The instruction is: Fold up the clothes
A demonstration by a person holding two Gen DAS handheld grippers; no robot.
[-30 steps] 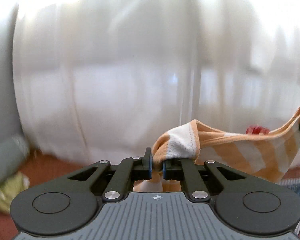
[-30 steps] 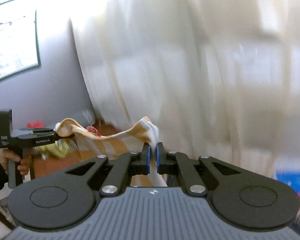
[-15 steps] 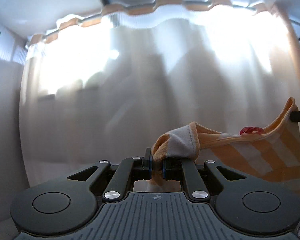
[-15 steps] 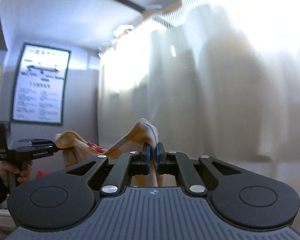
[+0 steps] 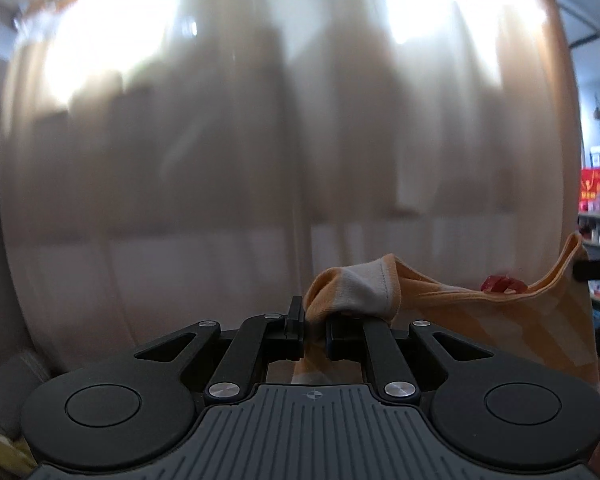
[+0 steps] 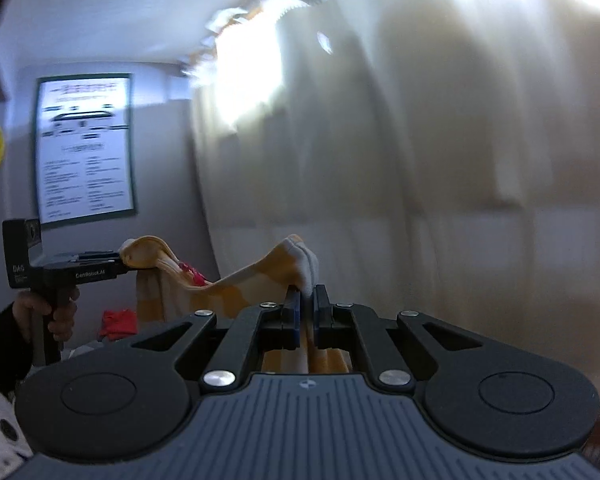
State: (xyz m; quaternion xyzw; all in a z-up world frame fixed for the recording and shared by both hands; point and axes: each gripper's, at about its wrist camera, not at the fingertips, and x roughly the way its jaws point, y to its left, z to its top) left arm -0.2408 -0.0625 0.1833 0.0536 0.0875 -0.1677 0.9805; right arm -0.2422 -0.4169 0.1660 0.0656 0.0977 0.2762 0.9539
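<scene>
An orange and white striped garment (image 5: 500, 320) hangs stretched in the air between my two grippers, with a red tag (image 5: 502, 283) at its top edge. My left gripper (image 5: 314, 330) is shut on one bunched corner. My right gripper (image 6: 305, 312) is shut on the other corner of the garment (image 6: 236, 284). In the right wrist view the left gripper (image 6: 126, 260) shows at the left, held by a hand, with the cloth pinched at its tip. The lower part of the garment is hidden below both grippers.
A pale curtain (image 5: 260, 140) fills the background in both views. A framed poster (image 6: 86, 148) hangs on the grey wall at left. A red cloth (image 6: 118, 322) lies low beside the hand. Shelves with red boxes (image 5: 594, 190) stand at far right.
Both grippers keep their hold on the garment. The views tilted up from the floor to the curtain a second ago, and have shifted slightly since.
</scene>
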